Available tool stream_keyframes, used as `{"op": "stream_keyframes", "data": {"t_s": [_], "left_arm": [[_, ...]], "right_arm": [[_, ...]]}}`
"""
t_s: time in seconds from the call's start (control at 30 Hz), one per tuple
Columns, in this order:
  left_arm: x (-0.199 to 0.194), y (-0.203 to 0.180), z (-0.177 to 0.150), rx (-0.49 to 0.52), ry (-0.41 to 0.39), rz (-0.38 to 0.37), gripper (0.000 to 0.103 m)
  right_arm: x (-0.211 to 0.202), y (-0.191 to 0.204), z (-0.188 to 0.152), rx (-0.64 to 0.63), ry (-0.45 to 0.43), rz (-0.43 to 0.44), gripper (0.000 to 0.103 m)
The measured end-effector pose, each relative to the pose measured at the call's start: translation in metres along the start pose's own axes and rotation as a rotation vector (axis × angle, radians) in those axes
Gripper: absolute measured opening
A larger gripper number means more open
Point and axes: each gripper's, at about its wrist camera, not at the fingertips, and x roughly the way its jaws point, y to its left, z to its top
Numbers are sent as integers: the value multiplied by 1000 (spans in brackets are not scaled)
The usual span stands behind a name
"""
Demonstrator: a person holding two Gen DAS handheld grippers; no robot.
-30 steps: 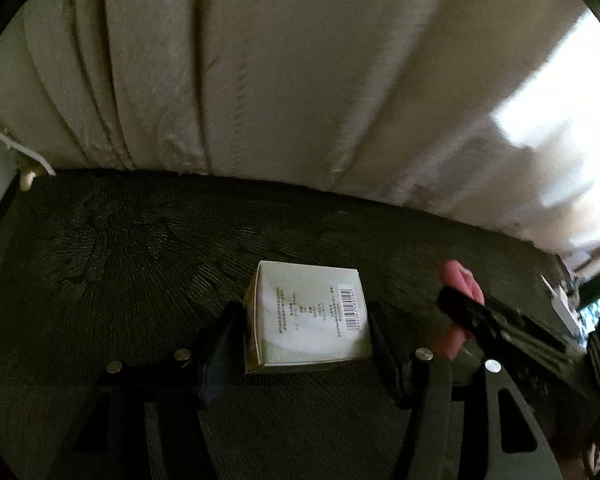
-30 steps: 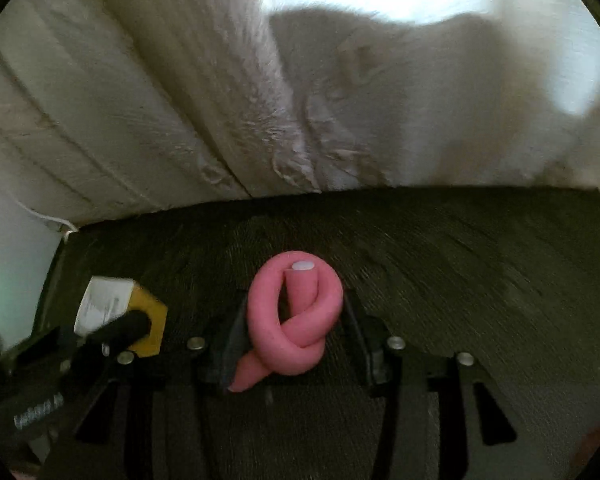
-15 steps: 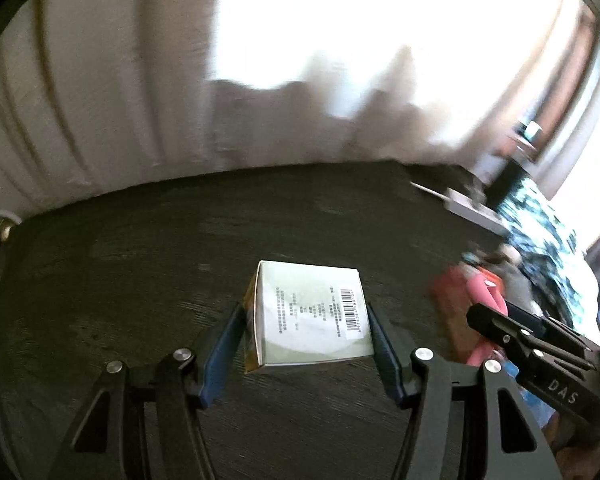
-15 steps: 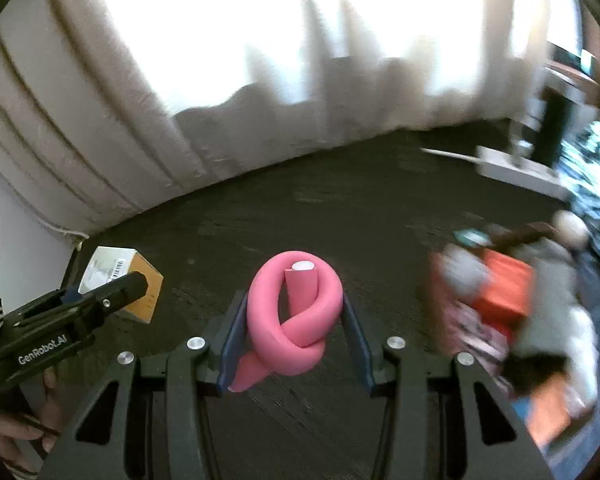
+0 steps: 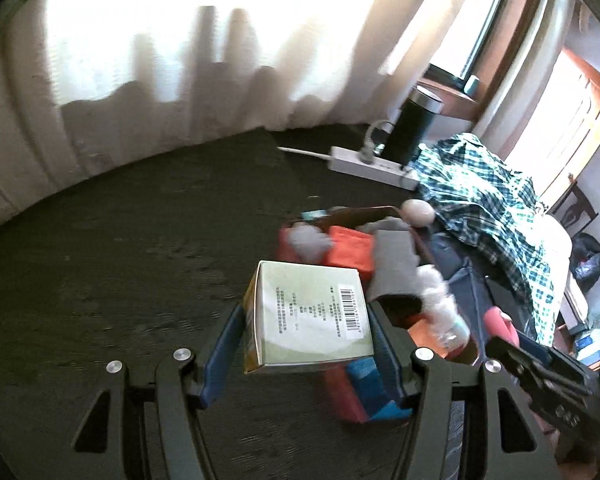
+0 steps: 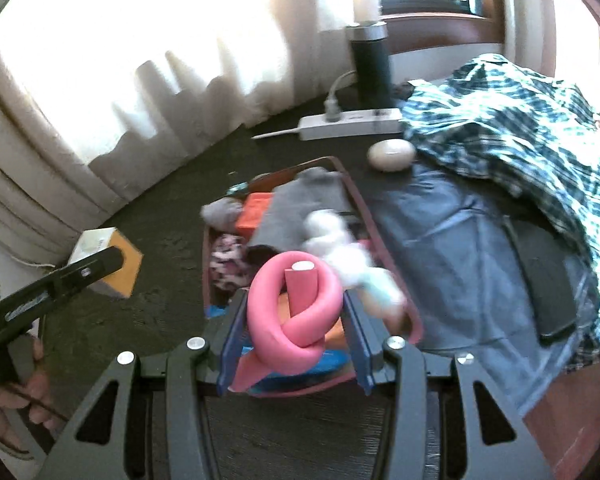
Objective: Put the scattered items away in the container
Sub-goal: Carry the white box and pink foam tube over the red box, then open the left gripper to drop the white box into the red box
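Observation:
My left gripper (image 5: 304, 312) is shut on a pale green and white box (image 5: 312, 320) with a barcode and an orange side, held above the dark carpet. Just behind and to its right lies the red-rimmed container (image 5: 364, 211), full of several soft items in orange, grey and white. My right gripper (image 6: 293, 298) is shut on a pink foam tube tied in a knot (image 6: 295, 316), hanging over the near end of the container (image 6: 352, 190). The box (image 6: 99, 246) also shows at the left in the right wrist view, beside the container.
A white power strip (image 6: 352, 122) and a black cylinder (image 6: 370, 68) stand behind the container by the curtain. A plaid shirt (image 6: 520, 120) and a blue garment (image 6: 460, 248) lie to the right, with a pale egg-shaped object (image 6: 392, 154). Dark carpet (image 5: 119, 248) stretches left.
Both grippers have swung right with their loads. The container and clothes, out of view one second ago, now sit directly ahead. Both grips are unchanged.

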Motion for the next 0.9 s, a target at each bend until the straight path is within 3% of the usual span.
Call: {"op": "stream_keyframes", "data": {"t_s": [0.2,0.43,0.83,0.9], "left_arm": [[30,-44,10,15,-4,19,63],[61,-61,28,19,-9,88,63],[101,-54,23,33,82,108,65],[97,-50,22,23,83,114,75]], "right_arm": [[-18,-44,-2,19,-10,11,50],[-29,-72,-2,7,-13,38,50],[-15,-58,1,-80,22,111,50],[-11,-53,1,-98,31,125,50]]}}
